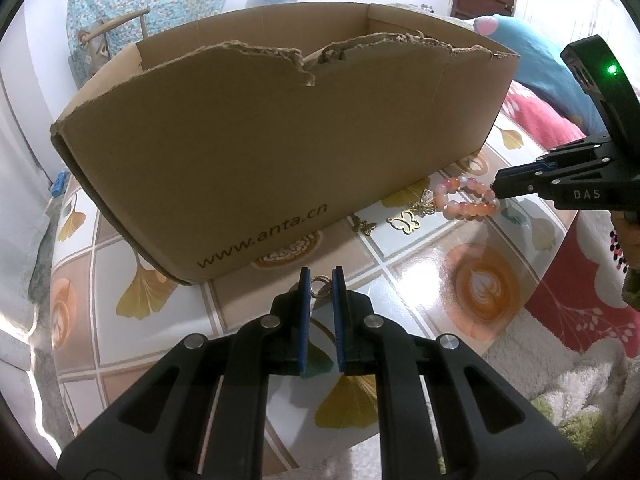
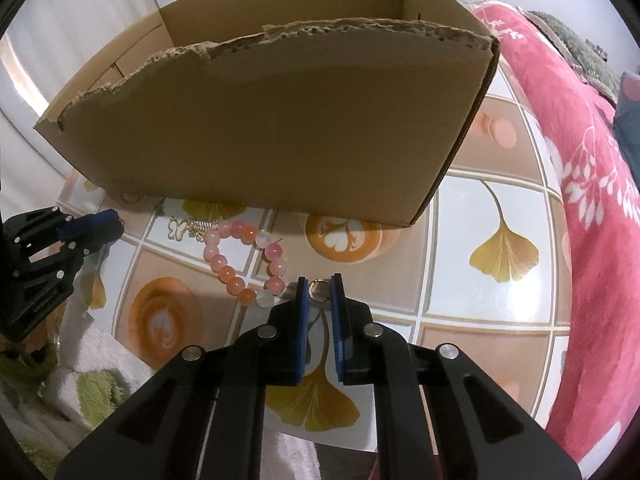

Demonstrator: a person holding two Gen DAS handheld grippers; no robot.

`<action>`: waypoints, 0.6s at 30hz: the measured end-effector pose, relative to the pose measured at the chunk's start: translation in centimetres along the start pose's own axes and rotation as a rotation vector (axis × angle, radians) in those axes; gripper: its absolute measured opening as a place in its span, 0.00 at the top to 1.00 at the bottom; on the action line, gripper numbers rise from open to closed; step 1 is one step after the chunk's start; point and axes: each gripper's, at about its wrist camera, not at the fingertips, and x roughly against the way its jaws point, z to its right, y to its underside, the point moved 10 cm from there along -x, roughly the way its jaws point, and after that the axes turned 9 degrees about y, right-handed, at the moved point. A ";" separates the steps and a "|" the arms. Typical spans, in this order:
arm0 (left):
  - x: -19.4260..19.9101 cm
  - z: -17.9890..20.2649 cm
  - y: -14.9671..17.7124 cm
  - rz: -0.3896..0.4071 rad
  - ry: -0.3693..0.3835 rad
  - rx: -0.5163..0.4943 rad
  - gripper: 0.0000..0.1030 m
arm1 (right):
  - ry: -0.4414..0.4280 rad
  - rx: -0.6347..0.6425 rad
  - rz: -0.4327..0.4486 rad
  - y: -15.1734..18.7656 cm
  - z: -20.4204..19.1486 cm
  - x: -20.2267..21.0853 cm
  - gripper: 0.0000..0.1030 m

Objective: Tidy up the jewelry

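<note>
Ring (image 1: 320,285) between left claw (image 1: 320,280) pads

Two wrist views, steeply downward, close over shared cardboard box (image 1: 260,152).

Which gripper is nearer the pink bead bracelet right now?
Right. The right gripper sits just beside the bead bracelet; the left gripper is farther off, past the gold butterfly charms.

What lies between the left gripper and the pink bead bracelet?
A gold butterfly pendant lies there, close to the bracelet; both wrist views show it.
</note>
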 end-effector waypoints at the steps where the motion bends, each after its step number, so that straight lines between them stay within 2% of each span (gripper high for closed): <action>1: 0.0 0.1 0.0 0.001 0.000 0.000 0.91 | 0.000 -0.001 0.001 0.0 0.1 0.0 0.89; 10: 0.9 0.4 -0.3 0.017 -0.009 -0.012 0.91 | 0.010 -0.007 0.040 0.0 0.9 1.8 0.89; 18: 3.7 1.7 -1.0 0.078 -0.027 -0.045 0.91 | 0.016 0.000 0.138 -0.3 0.9 5.7 0.89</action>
